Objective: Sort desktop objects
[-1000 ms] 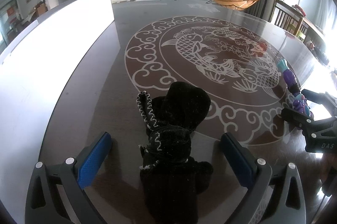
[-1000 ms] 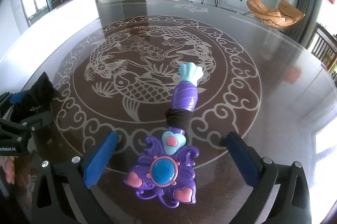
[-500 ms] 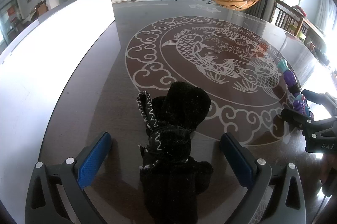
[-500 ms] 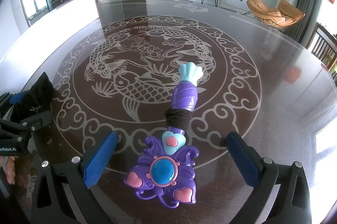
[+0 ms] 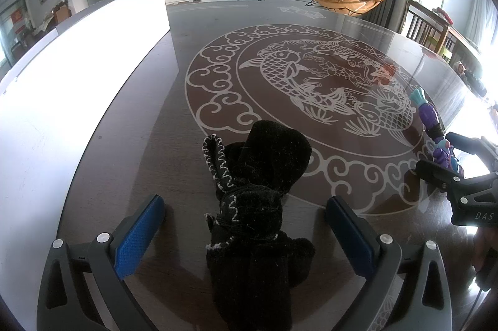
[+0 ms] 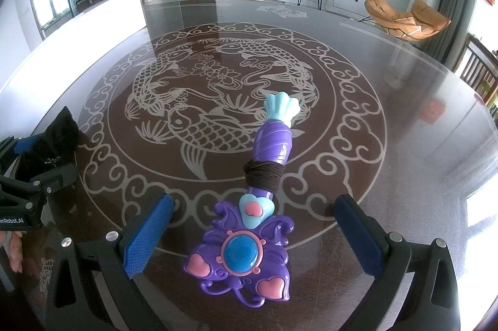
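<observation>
Bare table (image 6: 389,113) ahead, black glove (image 5: 258,191) and toy wand (image 6: 249,225) between open jaws, white board (image 5: 77,51) walling left

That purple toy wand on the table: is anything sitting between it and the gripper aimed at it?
Nothing visible does. The purple toy wand lies flat on the table, its flower head already between the open blue fingers of the right gripper. The left gripper likewise straddles the black glove.
</observation>
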